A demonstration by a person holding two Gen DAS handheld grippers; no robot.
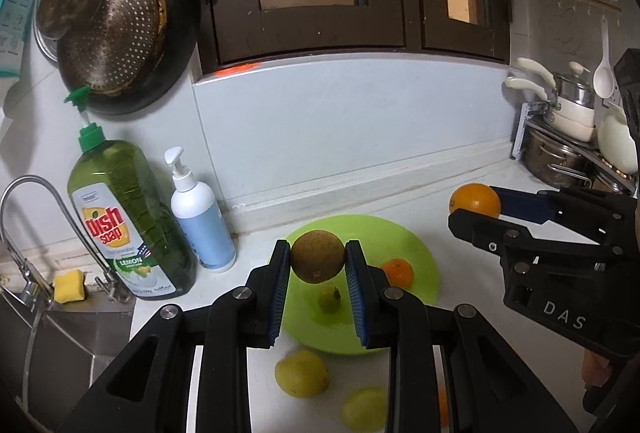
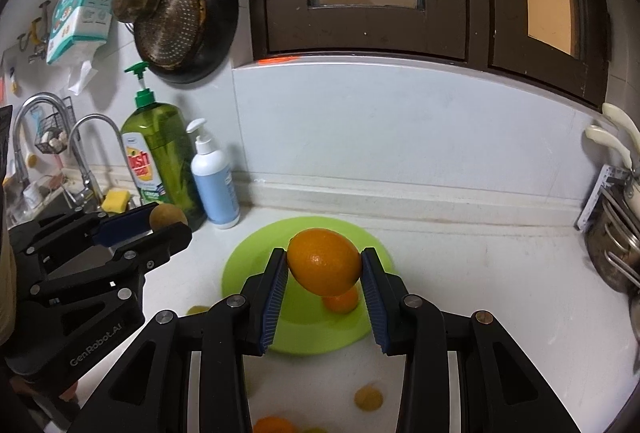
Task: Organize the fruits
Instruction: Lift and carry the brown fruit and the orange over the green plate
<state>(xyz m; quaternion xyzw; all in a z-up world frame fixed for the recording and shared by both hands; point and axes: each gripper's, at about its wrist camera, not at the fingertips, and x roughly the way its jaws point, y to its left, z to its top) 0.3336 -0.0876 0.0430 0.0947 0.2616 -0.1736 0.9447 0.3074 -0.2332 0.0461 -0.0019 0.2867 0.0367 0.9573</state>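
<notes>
The left gripper (image 1: 317, 257) grips a brown fruit (image 1: 317, 256) above the green plate (image 1: 416, 253); the right gripper (image 2: 325, 267) grips an orange (image 2: 324, 261). The plate holds two fruits; several fruits wait at 6 o'clock.

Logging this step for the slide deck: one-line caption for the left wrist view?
Left gripper holds a brown fruit above the green plate; right gripper holds an orange.
</notes>
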